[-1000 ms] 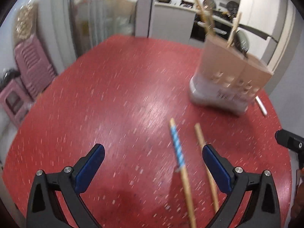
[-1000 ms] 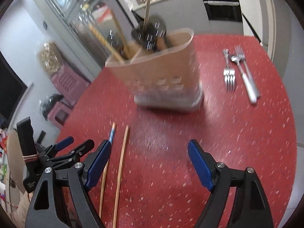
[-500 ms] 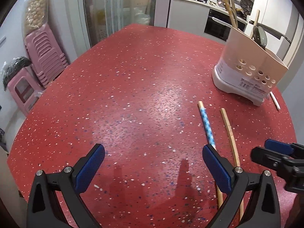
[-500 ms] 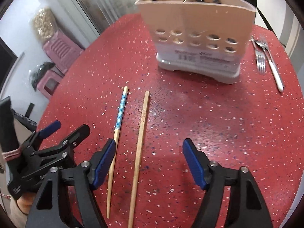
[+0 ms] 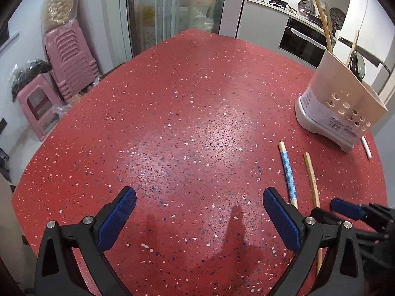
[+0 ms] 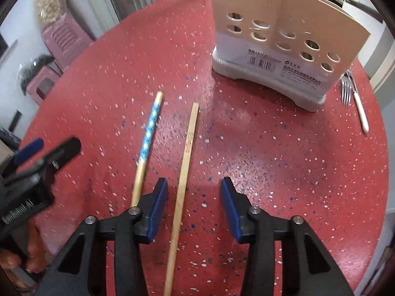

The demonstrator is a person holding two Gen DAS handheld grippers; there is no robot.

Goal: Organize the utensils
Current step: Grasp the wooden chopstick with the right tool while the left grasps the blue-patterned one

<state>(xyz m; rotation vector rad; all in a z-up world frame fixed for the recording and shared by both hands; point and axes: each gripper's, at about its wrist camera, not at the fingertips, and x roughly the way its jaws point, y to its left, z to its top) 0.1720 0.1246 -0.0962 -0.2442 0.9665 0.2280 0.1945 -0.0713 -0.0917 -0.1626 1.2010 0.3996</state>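
**Right tongs straddle the plain chopstick on the red table**

The right gripper (image 6: 193,198) points steeply down at the speckled red table (image 6: 271,153). Its blue-padded jaws have just been closing and now stand partly apart, with the plain chopstick (image 6: 185,162) lying between them. The stick sits nearer the left pad; neither pad presses on it, and it rests flat on the table.

The plain chopstick's long axis runs away from the right tongs, leaning slightly right, its far end pointing toward the beige utensil holder (image 6: 279,37). The near end passes back under the tongs' frame.

Just outside the right tongs' left jaw lies the blue-patterned chopstick (image 6: 148,138), nearly parallel to the plain one and apart from it. Its patterned half is the far half and its bare wooden half reaches down beside the left pad.

Beyond the right tongs' right jaw, past the holder's corner, lie forks (image 6: 345,88) with a white handle.

The left gripper (image 5: 198,215) hangs over bare table with its jaws spread wide and nothing between them. Both chopsticks lie just outside its right jaw, pointing away from it toward the holder.
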